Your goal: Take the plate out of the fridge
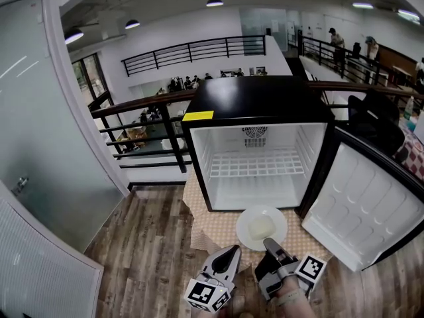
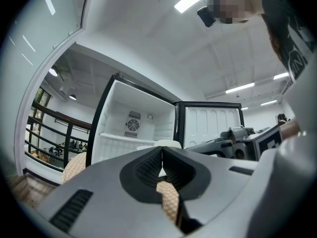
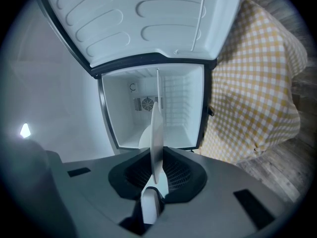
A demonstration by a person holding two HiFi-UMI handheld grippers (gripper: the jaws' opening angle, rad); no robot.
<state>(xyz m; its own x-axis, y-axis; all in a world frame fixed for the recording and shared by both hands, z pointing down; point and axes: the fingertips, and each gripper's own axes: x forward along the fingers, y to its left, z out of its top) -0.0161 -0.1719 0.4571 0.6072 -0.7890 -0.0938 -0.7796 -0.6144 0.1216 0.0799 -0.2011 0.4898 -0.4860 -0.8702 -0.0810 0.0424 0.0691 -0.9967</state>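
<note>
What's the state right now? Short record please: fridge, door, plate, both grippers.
fridge: open, wire shelf bare, nothing seen inside
door: swung wide to the right
plate: white, outside the fridge, in front of it over the checked cloth
right gripper: fingers shut on the plate's near rim
left gripper: fingers together, holding nothing

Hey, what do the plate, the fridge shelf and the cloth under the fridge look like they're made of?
Plate: smooth white with a thin rim, probably ceramic or melamine; can't tell which.
Shelf: white grid of thin bars, likely coated metal wire.
Cloth: matte yellow-and-white checked fabric that drapes in folds over the edge.
</note>
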